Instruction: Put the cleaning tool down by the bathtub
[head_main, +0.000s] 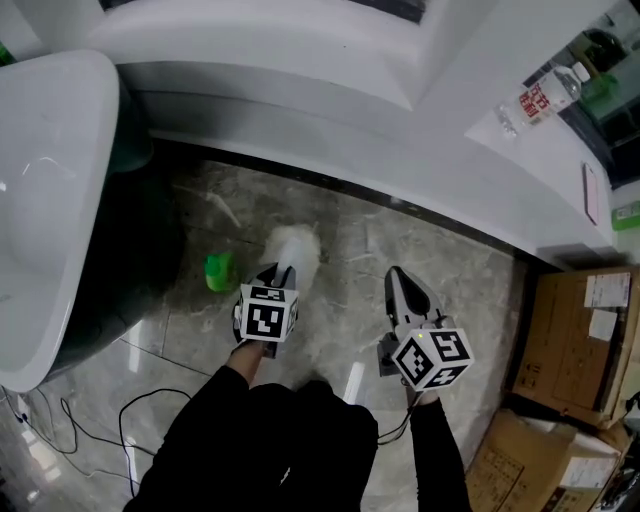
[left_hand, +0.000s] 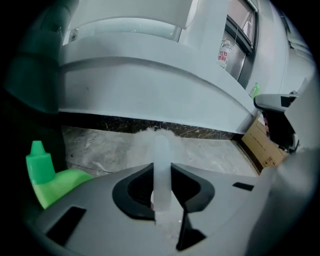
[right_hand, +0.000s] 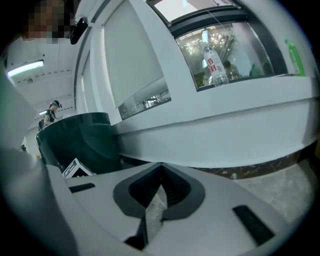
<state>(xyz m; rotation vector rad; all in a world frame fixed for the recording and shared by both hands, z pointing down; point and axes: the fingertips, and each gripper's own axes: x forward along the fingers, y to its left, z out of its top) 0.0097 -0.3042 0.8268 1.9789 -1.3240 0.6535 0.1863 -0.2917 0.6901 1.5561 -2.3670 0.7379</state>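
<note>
Dim, shadowy views; fisheye-warped, dark-vignetted edges

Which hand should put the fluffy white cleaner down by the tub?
Left. The left gripper is shut on the cleaning tool and is nearer the bathtub. The right gripper is shut on nothing and is farther away.

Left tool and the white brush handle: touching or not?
Touching. The left gripper view shows the left tool with its jaws closed against both sides of the translucent white handle, with no gap.
</note>
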